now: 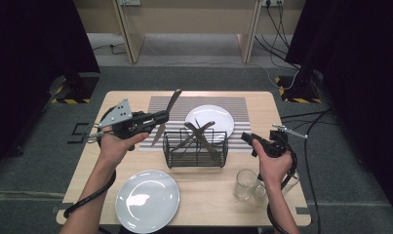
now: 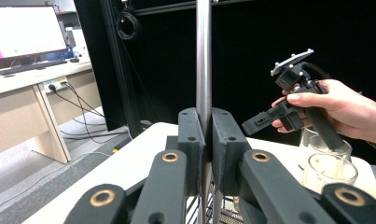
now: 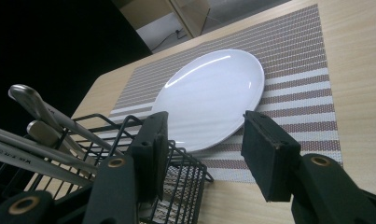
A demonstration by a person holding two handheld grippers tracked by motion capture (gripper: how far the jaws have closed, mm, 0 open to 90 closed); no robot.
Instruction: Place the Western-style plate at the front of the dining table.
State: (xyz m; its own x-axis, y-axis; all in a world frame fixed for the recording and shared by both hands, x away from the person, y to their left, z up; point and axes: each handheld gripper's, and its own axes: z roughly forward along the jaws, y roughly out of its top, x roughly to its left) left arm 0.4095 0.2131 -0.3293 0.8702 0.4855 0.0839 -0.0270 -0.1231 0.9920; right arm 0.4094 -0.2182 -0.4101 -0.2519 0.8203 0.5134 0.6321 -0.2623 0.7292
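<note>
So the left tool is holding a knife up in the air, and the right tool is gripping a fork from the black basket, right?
Not quite. The left tool does hold the knife clamped up in the air, but the right tool grips nothing: the right gripper view shows its jaws apart, with just the white plate on the striped mat beyond them. The remaining cutlery still sits in the black basket.

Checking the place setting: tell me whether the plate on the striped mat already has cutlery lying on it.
No. In the right gripper view the plate on the striped mat is bare; the cutlery stands in the wire basket.
</note>
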